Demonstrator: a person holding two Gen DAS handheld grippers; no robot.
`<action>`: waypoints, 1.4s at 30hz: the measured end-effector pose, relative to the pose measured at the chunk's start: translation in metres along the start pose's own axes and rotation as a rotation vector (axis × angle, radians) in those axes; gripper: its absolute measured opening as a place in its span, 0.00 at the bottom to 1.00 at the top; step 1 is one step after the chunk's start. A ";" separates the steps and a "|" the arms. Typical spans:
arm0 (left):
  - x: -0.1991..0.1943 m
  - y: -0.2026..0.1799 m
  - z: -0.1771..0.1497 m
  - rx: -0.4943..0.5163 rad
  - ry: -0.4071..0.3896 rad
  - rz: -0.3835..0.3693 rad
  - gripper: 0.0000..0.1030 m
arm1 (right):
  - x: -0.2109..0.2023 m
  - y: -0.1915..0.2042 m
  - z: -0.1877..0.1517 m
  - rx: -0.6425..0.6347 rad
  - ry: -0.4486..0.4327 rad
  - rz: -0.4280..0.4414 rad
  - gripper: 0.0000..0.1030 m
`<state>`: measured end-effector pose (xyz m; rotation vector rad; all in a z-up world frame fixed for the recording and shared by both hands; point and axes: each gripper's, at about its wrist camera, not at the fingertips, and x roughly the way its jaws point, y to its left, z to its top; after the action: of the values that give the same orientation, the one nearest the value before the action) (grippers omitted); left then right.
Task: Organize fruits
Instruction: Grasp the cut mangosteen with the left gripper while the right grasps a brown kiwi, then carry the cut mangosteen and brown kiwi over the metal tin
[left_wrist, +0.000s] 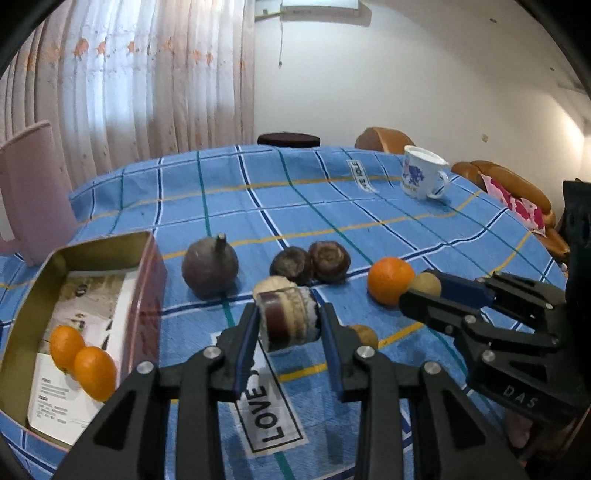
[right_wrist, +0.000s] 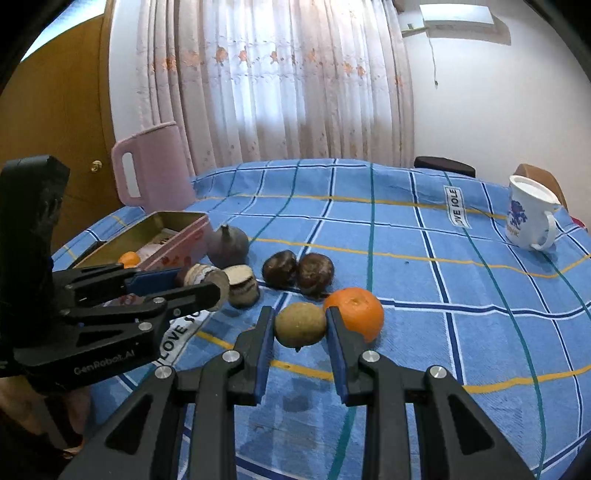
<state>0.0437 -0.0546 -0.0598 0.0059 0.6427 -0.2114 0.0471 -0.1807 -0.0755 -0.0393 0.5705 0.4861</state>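
Note:
My left gripper (left_wrist: 290, 325) is shut on a cut sugarcane piece (left_wrist: 290, 319) and holds it above the cloth; it also shows in the right wrist view (right_wrist: 201, 282). My right gripper (right_wrist: 300, 325) is shut on a small tan round fruit (right_wrist: 300, 324), seen too in the left wrist view (left_wrist: 425, 283). An orange (right_wrist: 356, 312) lies beside it. Two dark brown fruits (right_wrist: 297, 273), a second sugarcane piece (right_wrist: 242, 285) and a dark purple round fruit (right_wrist: 227, 242) lie on the table. The open tin box (left_wrist: 22, 306) holds two small oranges (left_wrist: 83, 360).
A pink jug (right_wrist: 151, 170) stands behind the tin at the left. A white mug with blue print (right_wrist: 528, 216) stands at the far right. Another small tan fruit (left_wrist: 365, 334) lies near my left gripper. Chairs stand beyond the table's far edge.

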 end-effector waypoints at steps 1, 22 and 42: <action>-0.001 0.001 0.000 -0.001 -0.006 0.005 0.34 | -0.001 0.001 0.000 -0.002 -0.009 0.001 0.29; -0.014 0.000 -0.001 -0.002 -0.100 0.060 0.34 | -0.011 0.004 0.003 -0.005 -0.085 0.017 0.29; -0.033 0.009 0.004 0.003 -0.196 0.130 0.34 | -0.015 0.015 0.015 -0.050 -0.118 0.034 0.29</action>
<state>0.0216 -0.0395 -0.0374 0.0294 0.4451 -0.0855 0.0364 -0.1714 -0.0536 -0.0486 0.4438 0.5322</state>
